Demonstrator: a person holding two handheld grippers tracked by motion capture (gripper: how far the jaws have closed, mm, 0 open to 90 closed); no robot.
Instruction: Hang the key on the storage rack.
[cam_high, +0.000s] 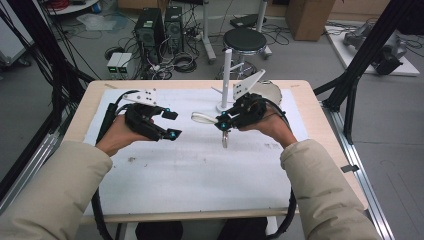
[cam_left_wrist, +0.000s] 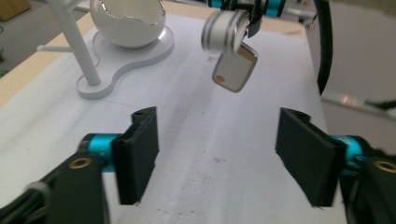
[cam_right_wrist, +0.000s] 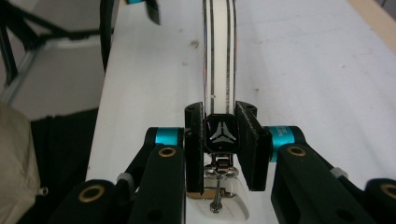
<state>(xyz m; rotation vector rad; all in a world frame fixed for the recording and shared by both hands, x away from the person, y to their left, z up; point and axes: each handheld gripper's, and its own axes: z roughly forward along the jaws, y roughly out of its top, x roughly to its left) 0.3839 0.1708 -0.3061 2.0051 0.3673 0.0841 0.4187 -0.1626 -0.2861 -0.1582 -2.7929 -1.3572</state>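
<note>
A keyring hangs from my right gripper (cam_high: 223, 122), which is shut on it. It has a white strap loop (cam_high: 202, 118) with dark stripes, a black square clasp (cam_right_wrist: 222, 133) and a pale tag (cam_high: 225, 140) dangling below. In the right gripper view the strap (cam_right_wrist: 218, 56) runs straight ahead from between the pads of the right gripper (cam_right_wrist: 222, 135). My left gripper (cam_high: 172, 124) is to the left of it, open and holding nothing. In the left gripper view the left gripper (cam_left_wrist: 223, 158) has wide jaws over the white mat, with the strap (cam_left_wrist: 224, 30) and tag (cam_left_wrist: 235, 70) ahead.
A white stand (cam_high: 226, 75) with an upright post and side pegs sits at the back of the mat, a shiny bowl (cam_left_wrist: 127, 21) on its base (cam_left_wrist: 126, 60). The white mat (cam_high: 200, 170) covers most of the wooden table (cam_high: 80, 110). Stool and computers stand beyond.
</note>
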